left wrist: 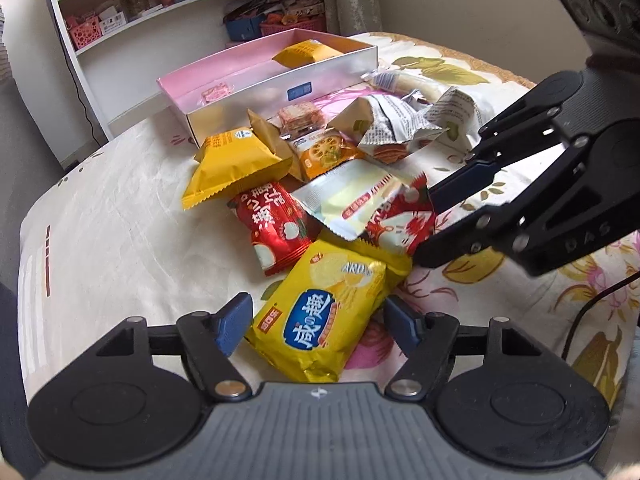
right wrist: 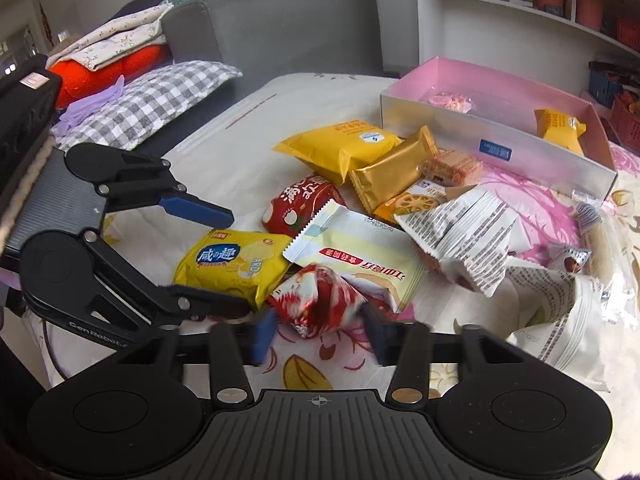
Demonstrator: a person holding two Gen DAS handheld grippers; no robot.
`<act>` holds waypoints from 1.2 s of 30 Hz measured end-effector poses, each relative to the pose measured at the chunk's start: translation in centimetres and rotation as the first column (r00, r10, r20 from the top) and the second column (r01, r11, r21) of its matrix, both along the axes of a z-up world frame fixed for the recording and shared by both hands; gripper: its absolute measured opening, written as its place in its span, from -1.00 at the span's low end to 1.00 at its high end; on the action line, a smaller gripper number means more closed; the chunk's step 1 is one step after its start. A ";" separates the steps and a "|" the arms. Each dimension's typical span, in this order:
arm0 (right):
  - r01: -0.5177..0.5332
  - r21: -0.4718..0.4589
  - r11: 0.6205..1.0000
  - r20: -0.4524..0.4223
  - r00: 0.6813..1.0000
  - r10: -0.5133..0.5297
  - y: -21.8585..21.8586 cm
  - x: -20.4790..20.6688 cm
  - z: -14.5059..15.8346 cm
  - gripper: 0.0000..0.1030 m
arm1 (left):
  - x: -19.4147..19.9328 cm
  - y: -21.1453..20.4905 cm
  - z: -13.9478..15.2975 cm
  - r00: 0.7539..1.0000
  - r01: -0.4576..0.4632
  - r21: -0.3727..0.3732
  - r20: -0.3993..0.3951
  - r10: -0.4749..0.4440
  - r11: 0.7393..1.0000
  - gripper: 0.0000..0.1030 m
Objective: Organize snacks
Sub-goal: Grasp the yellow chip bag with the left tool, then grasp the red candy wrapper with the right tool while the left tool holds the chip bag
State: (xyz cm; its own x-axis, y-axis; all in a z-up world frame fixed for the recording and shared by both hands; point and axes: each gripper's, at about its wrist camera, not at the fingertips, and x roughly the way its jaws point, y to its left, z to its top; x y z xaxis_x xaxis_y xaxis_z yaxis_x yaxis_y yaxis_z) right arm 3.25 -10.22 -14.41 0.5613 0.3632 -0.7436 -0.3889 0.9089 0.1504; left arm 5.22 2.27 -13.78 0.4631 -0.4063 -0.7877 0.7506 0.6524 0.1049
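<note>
A pile of snack packets lies on a floral cloth. My left gripper (left wrist: 318, 320) is open with its pads on either side of a yellow cracker pack (left wrist: 324, 316), also seen in the right wrist view (right wrist: 230, 264). My right gripper (right wrist: 318, 334) is open around a red-and-white packet (right wrist: 316, 304), which shows in the left wrist view (left wrist: 400, 220) between the right gripper's fingers (left wrist: 424, 232). A pink-lined white box (left wrist: 280, 76) at the back holds an orange packet (left wrist: 306, 53) and a small pink one (left wrist: 216, 92).
Other packets lie between: orange (left wrist: 236, 164), gold (right wrist: 394, 168), red (left wrist: 272, 224), pale yellow (right wrist: 360, 252), white printed bags (right wrist: 468, 236). White shelves (left wrist: 132, 12) stand behind the box. A grey sofa with a checked cushion (right wrist: 152, 100) is at the left.
</note>
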 end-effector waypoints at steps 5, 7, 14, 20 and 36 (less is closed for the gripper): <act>0.000 -0.009 1.000 -0.002 1.000 0.000 -0.1 -0.1 0.1 -0.63 | 0.5 0.4 0.1 0.999 -0.030 -0.023 -0.030 0.029 0.999 0.09; -0.002 -0.007 1.000 -0.005 1.000 0.002 -0.2 -0.1 0.0 -0.67 | 0.4 0.3 0.1 0.999 -0.030 -0.018 -0.025 0.029 0.999 0.07; -0.003 -0.008 1.000 0.024 1.000 0.003 -0.3 -0.3 0.6 -0.92 | 0.1 0.3 0.9 0.999 -0.025 -0.031 -0.020 0.025 0.999 -0.16; -0.028 0.001 1.000 0.055 0.998 0.028 -0.1 -0.7 1.4 -1.00 | 0.0 0.6 1.7 0.999 -0.040 -0.046 -0.020 0.039 0.998 -0.18; -0.002 0.039 0.999 0.085 0.996 -0.001 -0.7 -0.8 2.9 -1.00 | 0.1 1.3 3.5 0.995 -0.100 -0.101 -0.008 0.100 0.990 -0.18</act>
State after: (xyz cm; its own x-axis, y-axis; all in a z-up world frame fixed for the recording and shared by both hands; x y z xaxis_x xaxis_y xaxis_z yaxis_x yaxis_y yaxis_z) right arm 2.47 -10.92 -11.46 0.6216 0.3913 -0.6787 -0.4025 0.9027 0.1518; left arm 5.30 3.57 -10.27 0.5032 -0.4356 -0.7463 0.6812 0.7314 0.0324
